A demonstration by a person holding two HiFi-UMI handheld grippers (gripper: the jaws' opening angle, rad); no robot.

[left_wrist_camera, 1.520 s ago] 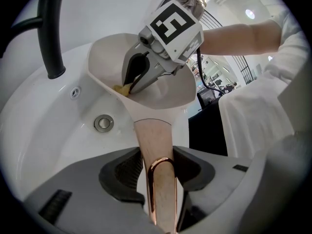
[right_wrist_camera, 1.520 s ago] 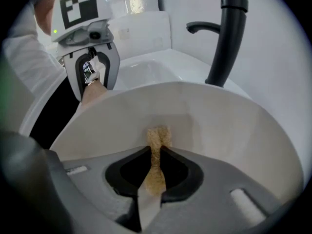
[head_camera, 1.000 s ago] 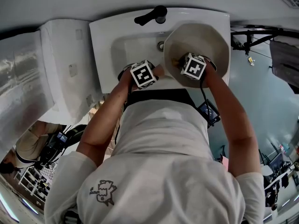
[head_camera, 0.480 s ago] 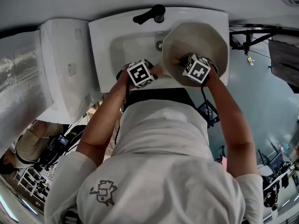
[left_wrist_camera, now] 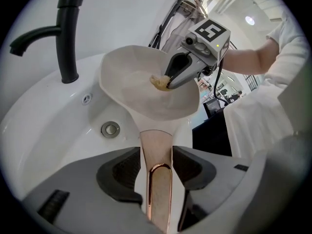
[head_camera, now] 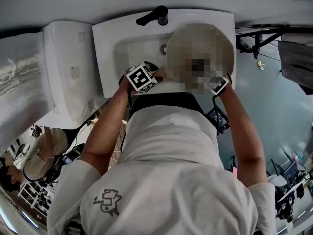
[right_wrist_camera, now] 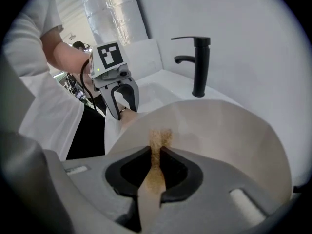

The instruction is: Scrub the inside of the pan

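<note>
The cream-white pan [left_wrist_camera: 141, 77] is held tilted over the sink. Its rose-coloured handle [left_wrist_camera: 156, 145] lies between the pads of my left gripper [left_wrist_camera: 157, 155]. Those jaws have just been opening a little, and the pads still lie against the handle's sides. My right gripper [right_wrist_camera: 155, 155] is shut on a thin tan scrub sponge [right_wrist_camera: 158, 138]. The right gripper [left_wrist_camera: 168, 82] reaches into the pan [right_wrist_camera: 219, 140], with the sponge [left_wrist_camera: 158, 82] at the pan's inner surface. In the head view a mosaic patch hides most of the pan.
The white sink [head_camera: 110, 38] has a black tap [left_wrist_camera: 66, 38] at its back and a round drain [left_wrist_camera: 110, 128] below the pan. A white cabinet [head_camera: 63, 67] stands to its left. A black frame [head_camera: 259, 38] stands to its right.
The right gripper, with the sponge, has lifted and drawn back toward the person. The left gripper and the pan have barely moved.
</note>
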